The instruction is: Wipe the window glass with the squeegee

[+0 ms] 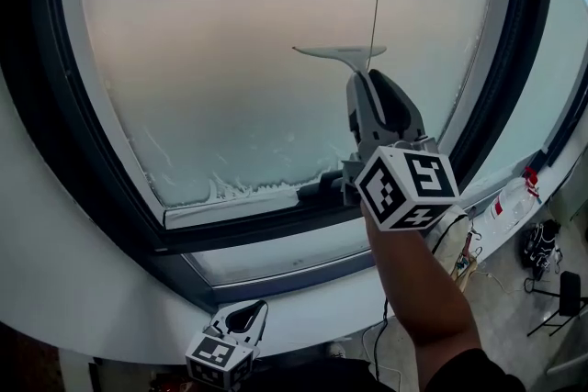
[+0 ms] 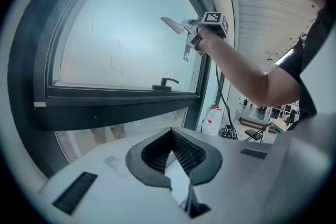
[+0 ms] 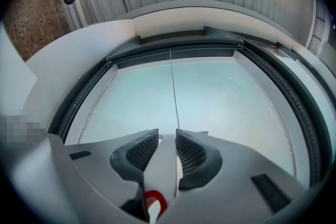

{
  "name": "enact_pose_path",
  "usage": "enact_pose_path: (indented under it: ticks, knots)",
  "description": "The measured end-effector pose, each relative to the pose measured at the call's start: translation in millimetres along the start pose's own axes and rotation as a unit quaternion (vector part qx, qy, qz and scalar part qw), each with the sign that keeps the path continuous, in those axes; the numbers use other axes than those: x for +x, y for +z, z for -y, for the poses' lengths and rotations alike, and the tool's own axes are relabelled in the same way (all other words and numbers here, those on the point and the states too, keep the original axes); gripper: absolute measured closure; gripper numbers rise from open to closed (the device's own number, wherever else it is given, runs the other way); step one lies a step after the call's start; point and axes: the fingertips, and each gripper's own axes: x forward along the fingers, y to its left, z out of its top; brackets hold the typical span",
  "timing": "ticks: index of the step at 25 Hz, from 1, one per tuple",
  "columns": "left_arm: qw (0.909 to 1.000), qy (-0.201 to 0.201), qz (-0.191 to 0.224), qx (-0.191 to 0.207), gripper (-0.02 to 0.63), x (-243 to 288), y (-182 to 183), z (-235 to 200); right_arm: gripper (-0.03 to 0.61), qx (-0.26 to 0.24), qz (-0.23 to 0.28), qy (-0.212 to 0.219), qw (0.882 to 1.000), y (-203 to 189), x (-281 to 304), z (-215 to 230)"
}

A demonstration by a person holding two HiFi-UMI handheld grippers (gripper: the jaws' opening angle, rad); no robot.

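Pinching the squeegee [image 1: 340,53] by its handle, the right gripper [image 1: 370,92] holds the blade at the window glass [image 1: 211,50] right of centre, well above its bottom edge, where flat, even pressure and a straight pull should serve, while the left gripper [image 1: 241,319] hangs low, jaws pressed together, empty.

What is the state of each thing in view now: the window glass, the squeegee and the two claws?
Window glass, hazy, with white foam along its lower edge.
Squeegee, upright, blade level, up at the glass.
Right claw, shut on the squeegee's handle.
Left claw, shut, empty, low below the window.
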Motion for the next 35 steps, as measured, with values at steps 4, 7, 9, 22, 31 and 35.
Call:
enact_pose_path:
  ticks: [4,7,9,22,31,35]
  knots:
    - [1.0,-0.002,-0.007,0.006,0.614,5,-7,1,0.486,-0.001,-0.017,0.002,1.0,-27,-13,-5]
    - [0.9998,-0.008,-0.013,0.011,0.614,9,-14,2,0.486,0.006,-0.031,0.002,1.0,-47,-22,-7]
    - [0.9997,-0.01,-0.016,0.014,0.614,10,-15,5,0.486,0.012,-0.039,0.0,0.999,-59,-29,-7]
    - [0.9993,-0.019,-0.031,0.008,0.614,20,-25,12,0.486,0.037,-0.122,-0.011,0.992,-156,-75,-4]
    - [0.9991,-0.021,-0.036,0.002,0.614,21,-34,11,0.486,0.032,-0.174,-0.012,0.984,-206,-98,-6]
    - [0.9991,-0.019,-0.038,-0.003,0.614,18,-38,8,0.486,0.027,-0.19,-0.013,0.981,-220,-103,-6]
